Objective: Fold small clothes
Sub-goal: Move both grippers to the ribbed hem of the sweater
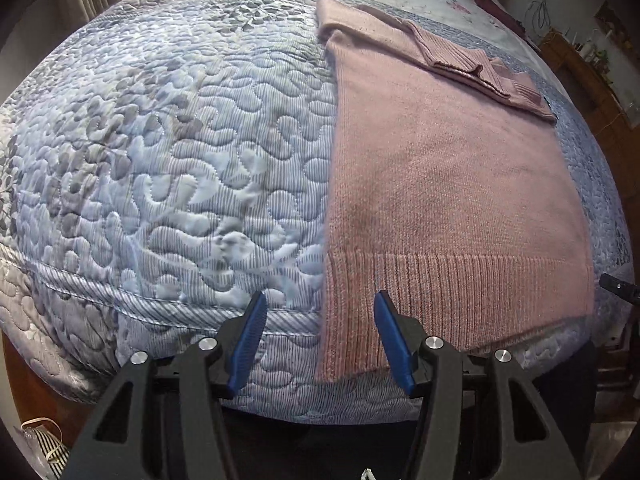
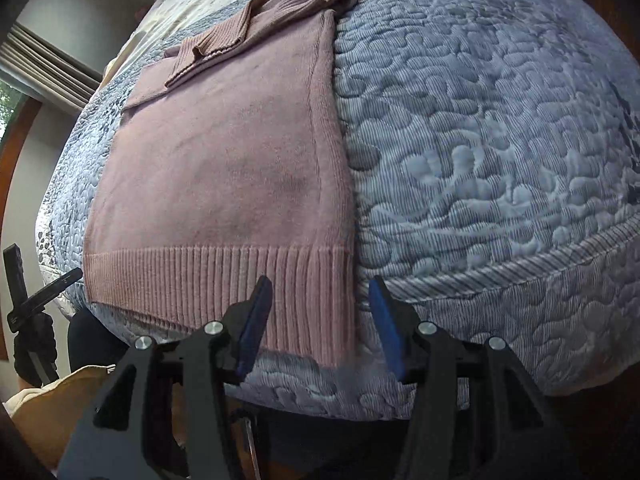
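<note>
Both grippers hang open at the bed's near edge: left gripper (image 1: pixel 320 340) straddling the hem's left corner, right gripper (image 2: pixel 320 326) its right corner. Pink knitted sweater (image 1: pixel 440 180) lies flat on the blue quilted bedspread (image 1: pixel 180 180), sleeves folded across its top.

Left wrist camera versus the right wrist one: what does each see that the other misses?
Only the left wrist view shows the left gripper, open at the pink sweater's left hem corner, and shelves with small items far right. Only the right wrist view shows the right gripper, open at the right hem corner, and window blinds. Both show the sweater, sleeves folded across, on the blue quilt.
</note>
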`<state>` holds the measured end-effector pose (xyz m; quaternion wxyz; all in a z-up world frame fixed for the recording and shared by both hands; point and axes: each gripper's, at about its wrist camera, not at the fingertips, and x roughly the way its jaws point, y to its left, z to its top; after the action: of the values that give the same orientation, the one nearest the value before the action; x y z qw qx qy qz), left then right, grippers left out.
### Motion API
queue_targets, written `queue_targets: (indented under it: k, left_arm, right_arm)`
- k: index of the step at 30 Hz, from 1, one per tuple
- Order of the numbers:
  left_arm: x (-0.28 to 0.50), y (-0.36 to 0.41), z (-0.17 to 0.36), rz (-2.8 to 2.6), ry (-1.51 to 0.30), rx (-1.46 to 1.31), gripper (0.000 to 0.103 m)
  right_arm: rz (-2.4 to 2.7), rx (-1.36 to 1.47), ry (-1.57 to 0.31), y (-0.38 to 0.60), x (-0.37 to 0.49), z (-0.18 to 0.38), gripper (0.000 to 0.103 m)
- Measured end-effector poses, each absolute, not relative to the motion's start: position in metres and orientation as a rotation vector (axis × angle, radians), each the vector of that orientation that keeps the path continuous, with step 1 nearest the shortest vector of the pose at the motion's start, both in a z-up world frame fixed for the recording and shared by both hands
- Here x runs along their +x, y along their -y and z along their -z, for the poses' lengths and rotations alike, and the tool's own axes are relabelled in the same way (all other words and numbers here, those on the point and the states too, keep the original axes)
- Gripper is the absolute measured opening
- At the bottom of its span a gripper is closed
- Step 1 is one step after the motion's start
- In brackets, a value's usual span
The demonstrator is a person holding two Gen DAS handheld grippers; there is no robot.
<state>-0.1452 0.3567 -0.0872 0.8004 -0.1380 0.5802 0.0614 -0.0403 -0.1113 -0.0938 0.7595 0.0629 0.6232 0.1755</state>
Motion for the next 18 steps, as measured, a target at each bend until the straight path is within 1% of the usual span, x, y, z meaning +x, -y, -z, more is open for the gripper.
queue_targets:
  k: [6,12,18]
  left_arm:
    - [-0.152,-0.351,0.107,-0.101,-1.286,-0.362,0.056]
    - [-0.155,-0.348,0.116,-0.088,-1.291,-0.387,0.057]
    - [-0.158,-0.353,0.116,-0.074,-1.288,-0.419,0.058]
  right_arm:
    - [-0.366,0.192,-1.405,0.124,-0.046,0.118,0.05]
    - [-0.386,0.168,-1.403,0.117,-0.048,0.12,0.051]
    - [-0.428,0.144,-1.411,0.104,-0.051,0.123,0.045]
